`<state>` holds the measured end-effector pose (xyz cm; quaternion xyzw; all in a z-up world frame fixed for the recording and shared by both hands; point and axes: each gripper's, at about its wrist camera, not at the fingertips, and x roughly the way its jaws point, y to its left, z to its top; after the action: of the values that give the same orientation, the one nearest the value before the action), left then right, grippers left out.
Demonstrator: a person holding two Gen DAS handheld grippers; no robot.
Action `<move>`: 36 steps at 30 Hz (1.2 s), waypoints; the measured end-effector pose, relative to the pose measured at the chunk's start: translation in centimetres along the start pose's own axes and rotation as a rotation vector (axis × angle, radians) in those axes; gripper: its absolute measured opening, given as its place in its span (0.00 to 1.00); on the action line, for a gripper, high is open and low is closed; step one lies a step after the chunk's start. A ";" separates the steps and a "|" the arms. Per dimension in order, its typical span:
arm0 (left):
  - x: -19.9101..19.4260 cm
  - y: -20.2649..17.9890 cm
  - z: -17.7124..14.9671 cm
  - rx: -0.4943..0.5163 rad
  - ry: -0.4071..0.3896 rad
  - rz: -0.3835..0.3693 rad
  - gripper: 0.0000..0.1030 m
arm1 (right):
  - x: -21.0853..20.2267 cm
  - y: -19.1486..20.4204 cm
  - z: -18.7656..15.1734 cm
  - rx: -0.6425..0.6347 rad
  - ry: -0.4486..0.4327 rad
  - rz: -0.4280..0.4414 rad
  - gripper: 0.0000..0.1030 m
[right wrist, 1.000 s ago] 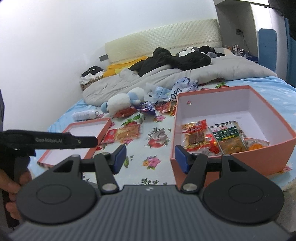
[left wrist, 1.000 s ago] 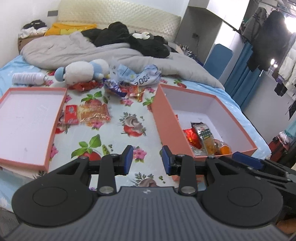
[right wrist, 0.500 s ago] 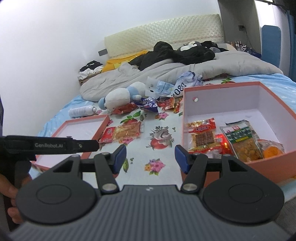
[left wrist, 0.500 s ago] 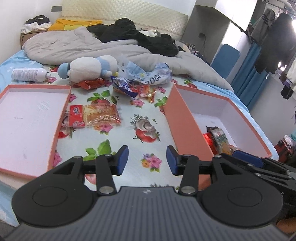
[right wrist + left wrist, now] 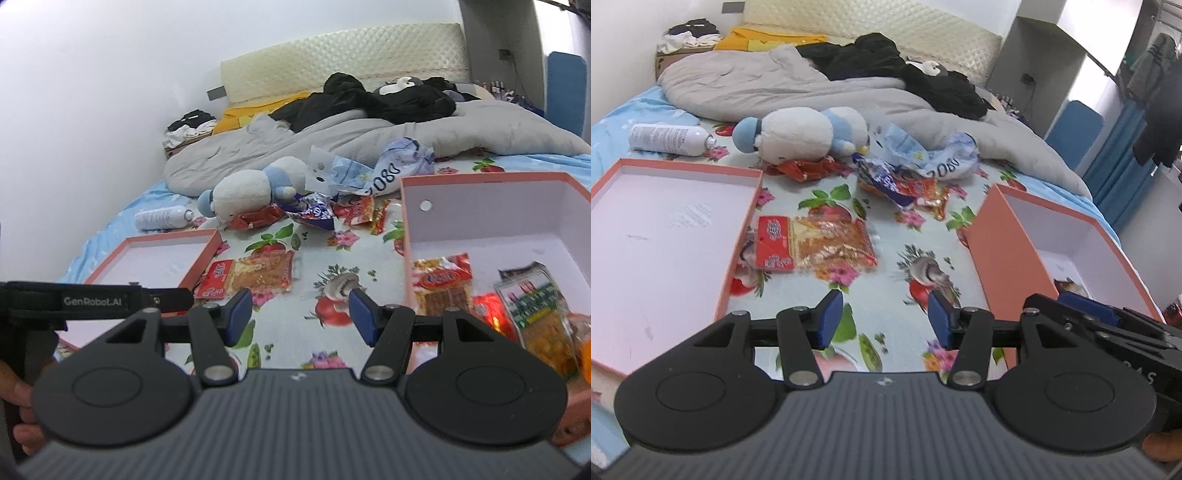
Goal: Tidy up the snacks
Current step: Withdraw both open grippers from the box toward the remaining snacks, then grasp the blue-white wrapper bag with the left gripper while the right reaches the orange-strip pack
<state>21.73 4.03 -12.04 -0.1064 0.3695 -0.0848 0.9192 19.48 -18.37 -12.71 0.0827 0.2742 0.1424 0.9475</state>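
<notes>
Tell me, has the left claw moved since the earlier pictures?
Yes. The left claw, empty with jaws opening, has gone forward toward the snack packet beside the shallow lid.

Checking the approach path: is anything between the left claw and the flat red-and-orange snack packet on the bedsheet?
Nothing visible. The left claw, empty with jaws opening, faces the snack packet across bare bedsheet; the box lid lies beside that path.

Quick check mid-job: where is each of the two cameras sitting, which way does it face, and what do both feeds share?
Left wrist: on the left claw, facing up the bed at the snack packet beside the lid; claw opening, empty; right claw at the right edge.
Right wrist: on the right claw, facing the same way, over the box; open, empty; left-hand fingers at left.
Shared: packet, lid, box, plush toy, spray can.
</notes>
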 end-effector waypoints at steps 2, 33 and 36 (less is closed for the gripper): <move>0.8 0.4 0.4 -0.011 -0.001 0.008 0.55 | 1.2 0.1 0.3 0.000 0.002 0.004 0.59; 21.9 6.9 15.2 -0.237 0.151 -0.205 0.69 | 22.4 2.1 -0.2 -0.001 0.132 0.094 0.80; 23.8 6.7 15.6 -0.254 0.155 -0.204 0.67 | 23.6 2.9 -0.6 -0.074 0.131 0.072 0.80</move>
<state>50.14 7.00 -18.53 -0.2517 0.4342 -0.1380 0.8539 37.61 -8.15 -24.24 0.0482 0.3270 0.1915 0.9242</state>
